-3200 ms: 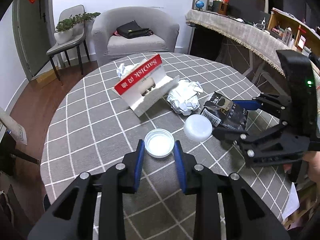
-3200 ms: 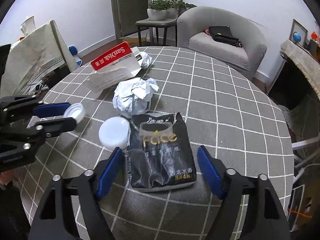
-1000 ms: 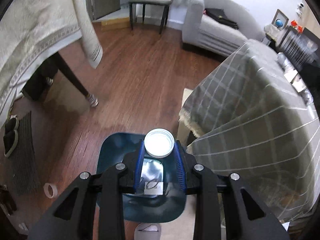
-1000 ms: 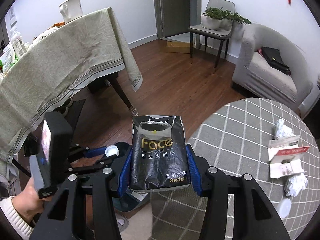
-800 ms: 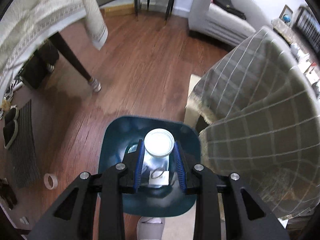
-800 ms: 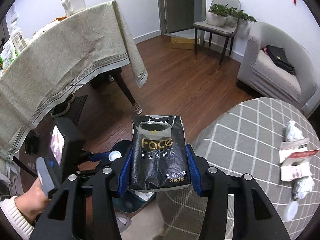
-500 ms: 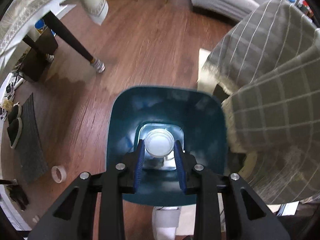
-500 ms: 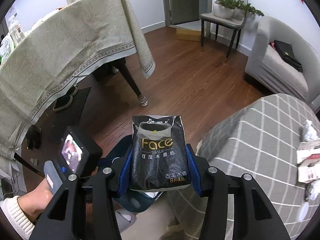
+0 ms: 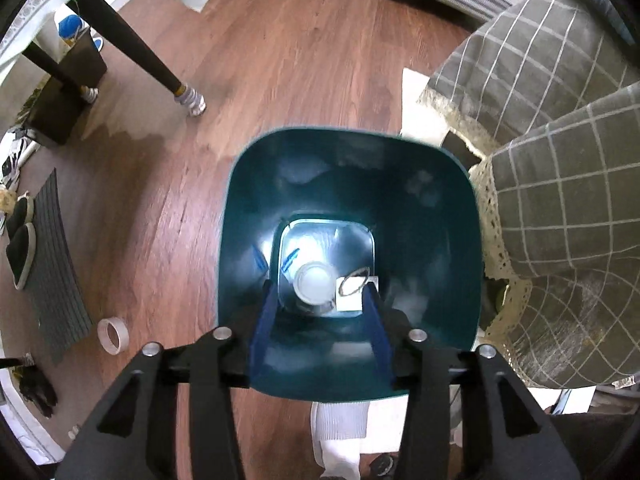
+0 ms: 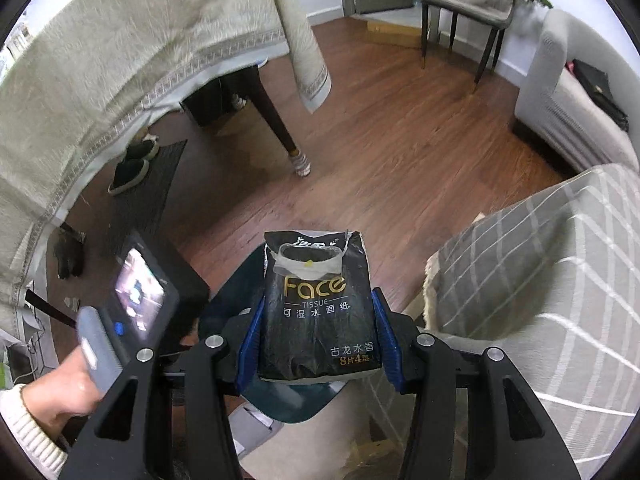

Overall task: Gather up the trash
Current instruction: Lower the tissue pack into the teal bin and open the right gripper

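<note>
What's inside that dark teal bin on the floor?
At the bottom of the bin lie a round white lid, a small white card with a dark ring and something blue. The near wall hides the rest.

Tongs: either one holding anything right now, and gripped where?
Left tongs hold nothing, jaws just opened; the lid lies in the bin. Right tongs clamp the tissue pack by its lower sides.

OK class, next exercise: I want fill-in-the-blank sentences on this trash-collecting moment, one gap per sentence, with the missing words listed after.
1. The white lid lies at the bottom of the teal ____.
2. The right tongs are shut on a black ____ pack.
3. The left tongs hang above the bin with nothing between them, so they are ____.
4. The cloth beside the bin is grey with white ____.

Missing words: bin; tissue; open; checks
</note>
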Available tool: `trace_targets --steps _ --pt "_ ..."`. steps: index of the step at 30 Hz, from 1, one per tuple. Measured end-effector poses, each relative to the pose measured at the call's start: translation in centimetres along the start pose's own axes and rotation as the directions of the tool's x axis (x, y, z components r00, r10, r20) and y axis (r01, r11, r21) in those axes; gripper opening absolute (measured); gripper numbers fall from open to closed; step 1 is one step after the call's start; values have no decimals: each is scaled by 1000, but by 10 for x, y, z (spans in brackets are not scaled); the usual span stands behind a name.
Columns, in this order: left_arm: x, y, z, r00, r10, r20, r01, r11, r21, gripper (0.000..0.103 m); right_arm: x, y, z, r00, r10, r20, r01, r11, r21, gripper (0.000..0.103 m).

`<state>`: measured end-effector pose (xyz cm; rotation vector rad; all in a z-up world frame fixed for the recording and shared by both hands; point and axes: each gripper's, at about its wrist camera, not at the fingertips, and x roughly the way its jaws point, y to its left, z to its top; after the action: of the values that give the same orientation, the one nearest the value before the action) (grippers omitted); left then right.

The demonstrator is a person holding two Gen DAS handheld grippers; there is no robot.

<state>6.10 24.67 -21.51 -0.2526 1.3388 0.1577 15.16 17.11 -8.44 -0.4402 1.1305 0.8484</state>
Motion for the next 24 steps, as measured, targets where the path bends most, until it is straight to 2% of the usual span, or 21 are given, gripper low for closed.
trace_targets --steps 6,11,15,19,21,24 --pt "-27 10 5 997 6 75 -4 999 -38 48 27 10 -5 999 3 -44 -3 1000 -10 51" --pt "-61 24 10 983 23 182 -2 993 -114 48 40 11 -12 998 -28 -52 28 1000 -3 51" --pt "-83 39 12 967 58 248 -9 981 -192 38 61 14 -17 995 -19 -99 18 1000 -15 51" --pt "-110 50 14 942 46 333 43 966 -254 32 80 15 -25 990 -10 -143 7 1000 -23 51" --pt "-123 48 16 928 44 370 55 966 -252 32 89 15 -29 987 -2 -162 -2 1000 -26 51" --pt "-134 38 18 917 39 396 55 973 -224 31 104 18 -36 981 -8 -192 1 999 -39 51"
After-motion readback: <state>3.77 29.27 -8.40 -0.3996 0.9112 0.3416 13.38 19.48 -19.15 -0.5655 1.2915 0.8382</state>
